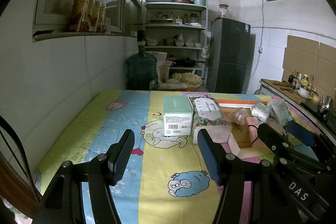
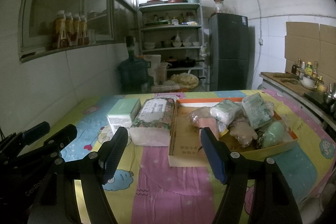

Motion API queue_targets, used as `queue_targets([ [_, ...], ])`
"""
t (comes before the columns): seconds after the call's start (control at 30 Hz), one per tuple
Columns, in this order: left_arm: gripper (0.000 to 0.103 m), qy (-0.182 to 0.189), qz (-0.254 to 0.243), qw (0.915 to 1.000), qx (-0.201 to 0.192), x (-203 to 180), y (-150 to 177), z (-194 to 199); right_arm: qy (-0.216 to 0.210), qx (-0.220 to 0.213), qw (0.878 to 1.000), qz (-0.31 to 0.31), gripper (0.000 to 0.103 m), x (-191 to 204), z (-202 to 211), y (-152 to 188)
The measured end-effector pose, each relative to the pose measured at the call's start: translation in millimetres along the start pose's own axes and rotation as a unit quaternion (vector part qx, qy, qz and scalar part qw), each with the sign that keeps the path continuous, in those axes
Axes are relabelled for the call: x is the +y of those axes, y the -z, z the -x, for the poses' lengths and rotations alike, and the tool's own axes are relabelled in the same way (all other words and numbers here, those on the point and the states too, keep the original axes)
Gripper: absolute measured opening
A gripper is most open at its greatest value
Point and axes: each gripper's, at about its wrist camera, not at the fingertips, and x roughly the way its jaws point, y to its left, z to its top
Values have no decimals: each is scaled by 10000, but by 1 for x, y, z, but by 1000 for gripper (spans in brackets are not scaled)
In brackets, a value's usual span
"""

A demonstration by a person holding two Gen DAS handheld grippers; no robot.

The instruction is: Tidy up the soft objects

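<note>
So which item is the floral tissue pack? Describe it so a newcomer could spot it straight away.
Start at the cartoon-print tablecloth and find the shallow cardboard tray of wrapped soft items. The floral tissue pack lies on the cloth just left of that tray, with a mint-green box on its other side. It alone has a flowered wrapper with a pale label.
</note>
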Motion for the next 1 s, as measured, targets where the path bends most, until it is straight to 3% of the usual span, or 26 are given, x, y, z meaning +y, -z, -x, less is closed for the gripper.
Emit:
queue_targets([
  [1.0, 62, -21, -7, 10000, -16, 3, 2, 1, 0, 6, 10000, 7, 73, 1, 1, 1],
])
